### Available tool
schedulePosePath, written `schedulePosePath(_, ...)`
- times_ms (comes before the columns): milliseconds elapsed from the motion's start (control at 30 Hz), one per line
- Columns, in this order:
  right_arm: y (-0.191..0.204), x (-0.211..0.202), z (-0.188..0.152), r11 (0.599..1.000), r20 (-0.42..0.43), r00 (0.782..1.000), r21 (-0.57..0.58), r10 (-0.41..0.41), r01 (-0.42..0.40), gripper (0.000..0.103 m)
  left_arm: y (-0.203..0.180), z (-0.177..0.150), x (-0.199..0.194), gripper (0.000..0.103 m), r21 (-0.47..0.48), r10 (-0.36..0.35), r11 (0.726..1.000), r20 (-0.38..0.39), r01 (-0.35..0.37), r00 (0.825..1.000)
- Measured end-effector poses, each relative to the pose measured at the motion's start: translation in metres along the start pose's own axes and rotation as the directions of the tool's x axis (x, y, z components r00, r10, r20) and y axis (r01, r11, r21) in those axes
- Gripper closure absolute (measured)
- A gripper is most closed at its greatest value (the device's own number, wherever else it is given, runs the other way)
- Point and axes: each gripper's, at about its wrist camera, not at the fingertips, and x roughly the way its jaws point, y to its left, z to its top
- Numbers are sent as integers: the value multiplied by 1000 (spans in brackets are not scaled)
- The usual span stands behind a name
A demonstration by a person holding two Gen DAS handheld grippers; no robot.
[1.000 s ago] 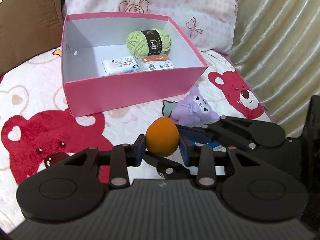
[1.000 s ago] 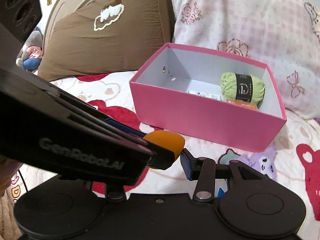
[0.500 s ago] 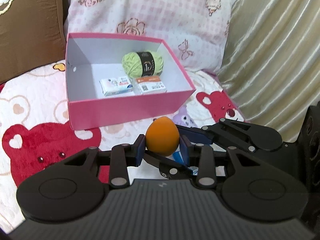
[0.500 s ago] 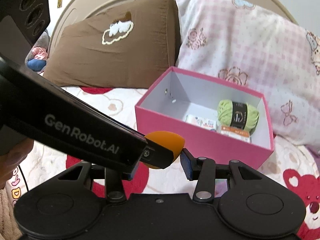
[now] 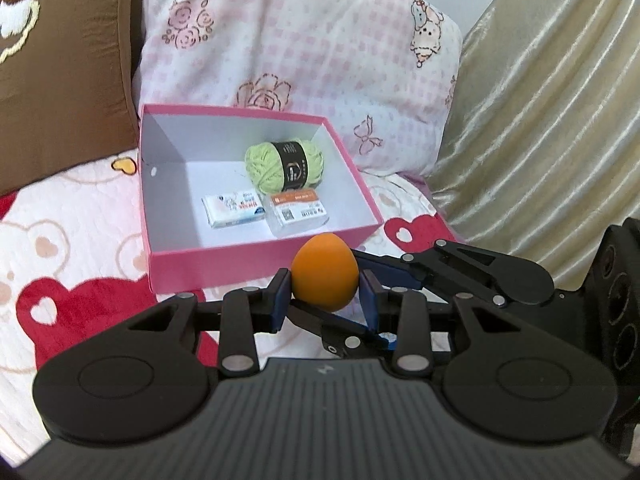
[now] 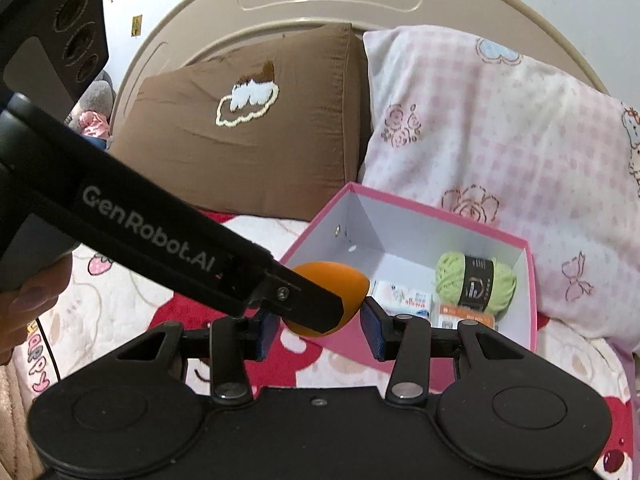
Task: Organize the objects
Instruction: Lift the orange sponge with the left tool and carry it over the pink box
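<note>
My left gripper (image 5: 325, 300) is shut on an orange egg-shaped sponge (image 5: 325, 276) and holds it in the air just before the near wall of the pink box (image 5: 224, 266). The box holds a green yarn ball (image 5: 285, 165), a white tissue pack (image 5: 233, 211) and an orange-labelled packet (image 5: 297, 214). My right gripper (image 6: 318, 322) is open, right beside the left one; the left gripper's finger and the sponge (image 6: 340, 280) cross in front of it. The box (image 6: 532, 280) and the yarn (image 6: 476, 282) lie beyond.
The box sits on a quilt (image 5: 60, 248) with red bears. A pink checked pillow (image 5: 304, 48) and a brown pillow (image 6: 248, 132) stand behind it. A gold curtain (image 5: 552, 112) hangs at the right. The right gripper's fingers (image 5: 472, 268) reach in beside the sponge.
Both grippers have risen and moved towards the box with the sponge. The purple plush toy has dropped out of sight below the left gripper. The inside of the box shows more.
</note>
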Motion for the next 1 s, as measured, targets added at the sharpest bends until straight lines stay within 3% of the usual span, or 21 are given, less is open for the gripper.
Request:
schedulePosePath(367, -18, 15, 24, 1000, 21, 999, 6, 30, -30, 54, 3, 35, 6, 68, -46, 31, 998, 14, -30, 999)
schedulePosePath(600, -55, 37, 47, 983, 4, 990, 122, 139, -139, 54, 4, 69, 22, 68, -44, 104, 994, 13, -104, 994)
schedulePosePath(1000, -118, 131, 63, 935, -68, 972, 295, 225, -196, 54, 54, 120, 113, 67, -142, 168, 974, -73, -177, 983)
